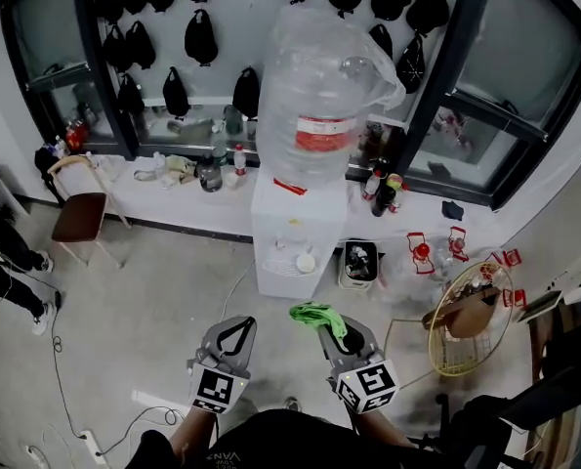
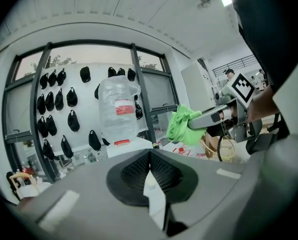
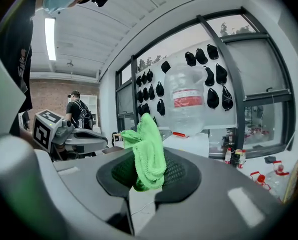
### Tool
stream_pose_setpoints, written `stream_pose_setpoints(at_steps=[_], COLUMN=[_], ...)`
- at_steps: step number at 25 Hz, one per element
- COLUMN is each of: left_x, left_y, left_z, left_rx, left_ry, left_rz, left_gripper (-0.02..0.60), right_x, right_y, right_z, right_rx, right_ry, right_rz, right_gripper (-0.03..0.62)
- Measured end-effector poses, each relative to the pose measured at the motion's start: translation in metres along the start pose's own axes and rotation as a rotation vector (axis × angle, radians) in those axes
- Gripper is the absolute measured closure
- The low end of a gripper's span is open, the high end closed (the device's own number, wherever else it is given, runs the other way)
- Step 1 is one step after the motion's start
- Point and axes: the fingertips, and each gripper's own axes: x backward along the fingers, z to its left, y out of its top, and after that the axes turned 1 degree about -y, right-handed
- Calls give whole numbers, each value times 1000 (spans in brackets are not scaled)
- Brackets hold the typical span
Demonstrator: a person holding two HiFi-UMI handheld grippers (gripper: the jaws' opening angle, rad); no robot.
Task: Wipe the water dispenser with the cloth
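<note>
The dispenser (image 1: 292, 237) stood ahead of me on the floor, white, with the big bottle (image 1: 319, 86) on top, well apart from both grippers. My left gripper (image 2: 150, 156) was clenched on nothing, jaws pressed together, held low beside the right one. My right gripper (image 1: 335, 330) was clamped on the cloth (image 3: 147, 149). There it was, a green bunch sticking up out of the jaws, in the air and nowhere near the dispenser. So as I judged it, the cloth was in the gripper and that part was done. There was no contact with the dispenser, so the wiping itself was all left. Closing the gap would come first, then the top, front and sides.
</note>
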Motion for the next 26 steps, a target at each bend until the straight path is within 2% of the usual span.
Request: stream_pose_setpoints(at_steps=[7,14,26], left_x=[6,8,14], left_y=[14,20,28], left_z=[-9,-27,-32], left_rx=[-5,-31,-48], left_ry=[49,50,47], left_rz=[-15,-9,3], left_gripper=[580,580,580], right_x=[16,29,31], right_y=[-2,-1,5], right_z=[-2,-8,-3], right_rx=[9,7,5], right_ry=[42,64,98], right_rz=[4,0,10], right_gripper=[503,503,505])
